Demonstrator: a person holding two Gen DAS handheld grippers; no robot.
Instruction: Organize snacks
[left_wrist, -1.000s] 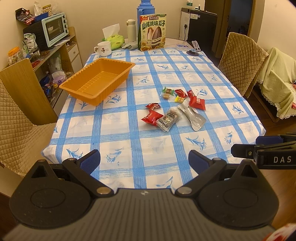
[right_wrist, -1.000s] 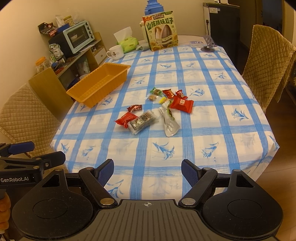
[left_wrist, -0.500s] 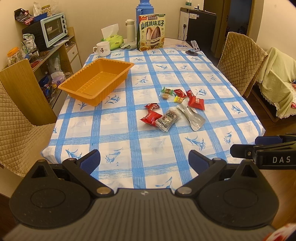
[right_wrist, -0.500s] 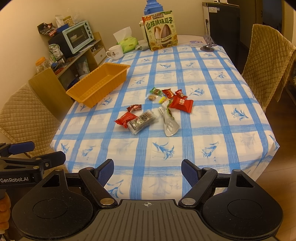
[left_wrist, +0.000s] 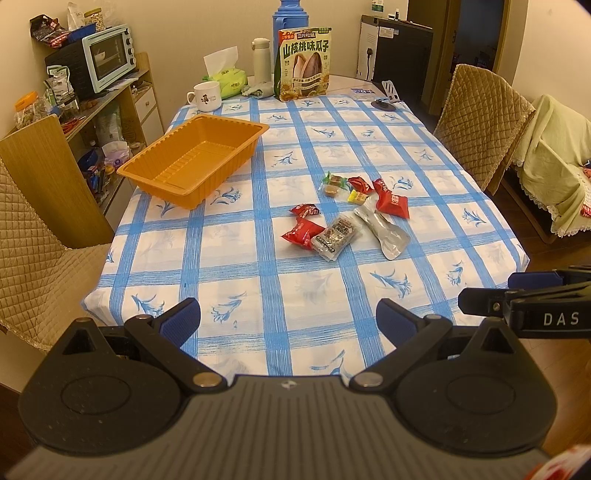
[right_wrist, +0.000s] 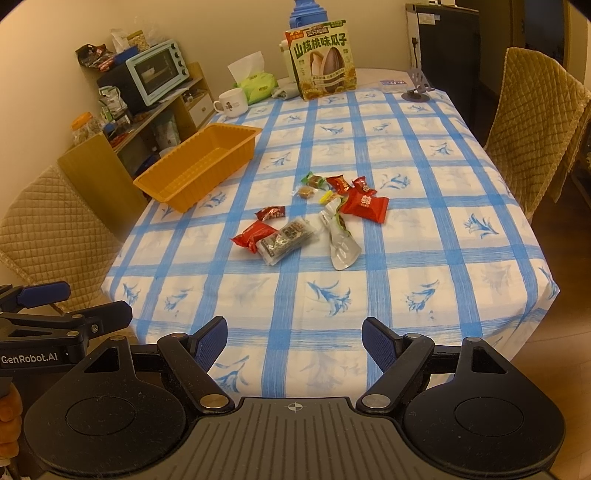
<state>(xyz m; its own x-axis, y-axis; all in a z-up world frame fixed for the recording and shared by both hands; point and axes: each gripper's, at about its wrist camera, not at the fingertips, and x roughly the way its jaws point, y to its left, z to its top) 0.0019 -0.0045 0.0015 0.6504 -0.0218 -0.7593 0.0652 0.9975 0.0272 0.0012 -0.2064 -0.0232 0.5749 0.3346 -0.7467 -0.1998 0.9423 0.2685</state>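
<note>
Left gripper (left_wrist: 288, 317) and right gripper (right_wrist: 294, 338) both spread wide, holding nothing. Snack packets (left_wrist: 347, 218) loose right of the orange tray (left_wrist: 236, 127); wrapper text unreadable. Behind tray, seed bag (left_wrist: 303, 64) reads "山核桃味瓜子".

Black left tool (left_wrist: 288, 319) and right tool (right_wrist: 294, 338), blue pads

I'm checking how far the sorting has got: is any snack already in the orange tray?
No, the orange tray holds nothing, and the snack packets all lie loose on the tablecloth to its right.
</note>
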